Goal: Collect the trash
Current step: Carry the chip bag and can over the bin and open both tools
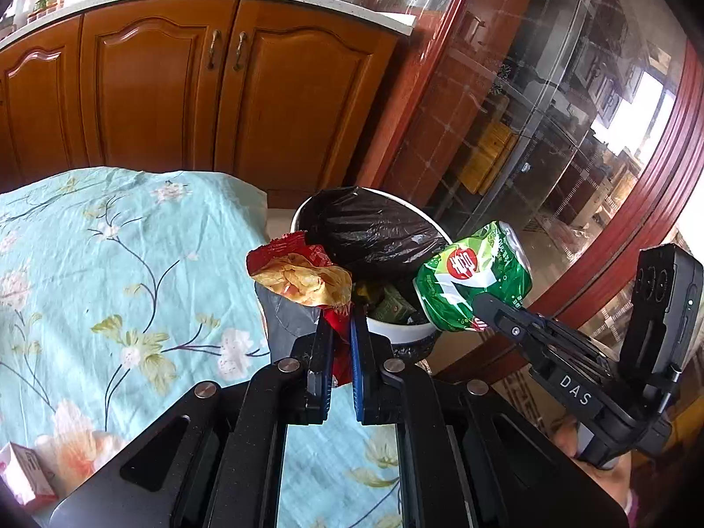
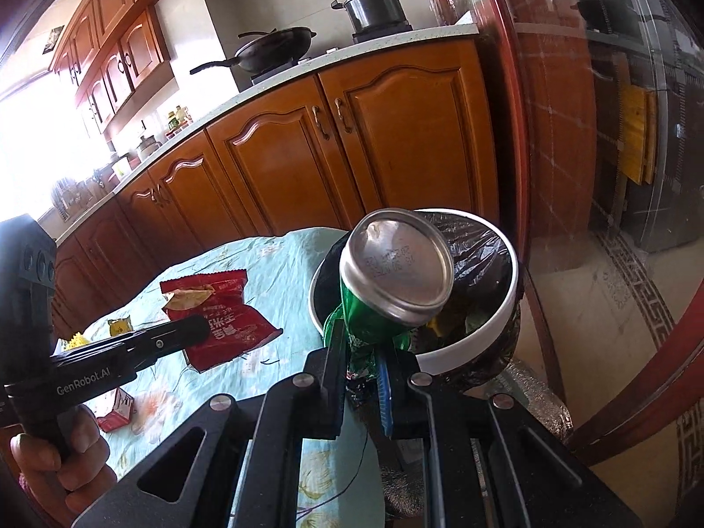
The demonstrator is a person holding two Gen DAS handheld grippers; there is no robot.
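The left tool is clamped on a red chip bag, pinching its lower end between the blue-lined fingers. The bag is crumpled, its yellow printed face turned up, and it hangs at the near rim of a white trash bin lined with a black bag. The bin stands just off the right edge of the counter, which is covered with a pale blue flowered cloth, and it already holds some greenish packaging.

The right tool is clamped on a crushed green can, gripping the flattened lower part; the can's silver base tilts toward the camera and sits over the bin's near rim. From the left wrist view the can is beside the bin's right rim, apart from the chip bag.

Further back on the counter lie a small red-and-white carton near the front edge and a small yellow wrapper beyond it. Wooden cupboards stand behind, with a wok and a pot on top.
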